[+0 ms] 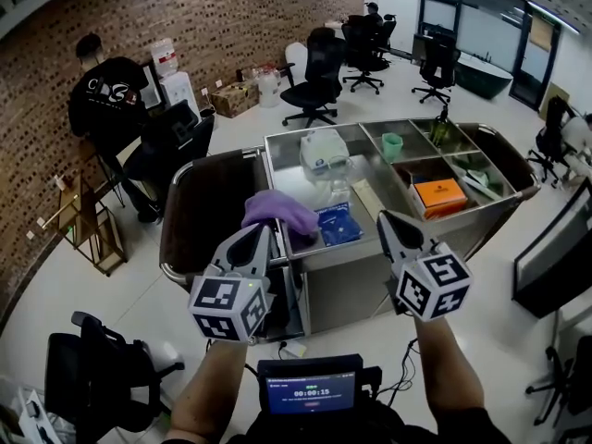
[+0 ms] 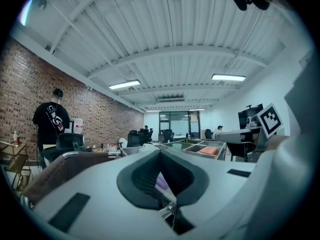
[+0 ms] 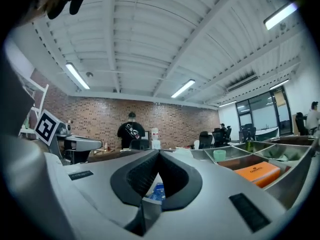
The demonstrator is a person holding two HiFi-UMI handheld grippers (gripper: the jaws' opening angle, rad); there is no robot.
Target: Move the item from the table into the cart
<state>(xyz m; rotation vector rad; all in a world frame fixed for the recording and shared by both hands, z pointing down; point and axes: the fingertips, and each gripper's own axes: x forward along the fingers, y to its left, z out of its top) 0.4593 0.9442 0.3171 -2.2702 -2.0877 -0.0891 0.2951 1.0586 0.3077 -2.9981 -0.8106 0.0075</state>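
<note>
Right gripper (image 1: 383, 216) fully closed, empty.

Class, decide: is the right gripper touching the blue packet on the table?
Apart. The head view shows a clear gap between the shut right gripper and the blue packet.

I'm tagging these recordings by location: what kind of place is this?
Most likely an open-plan office or lab workspace. Rolling office chairs stand about the pale floor, glass-walled rooms close off the far end, and strip lights hang under an exposed ceiling beside a long brick wall.
</note>
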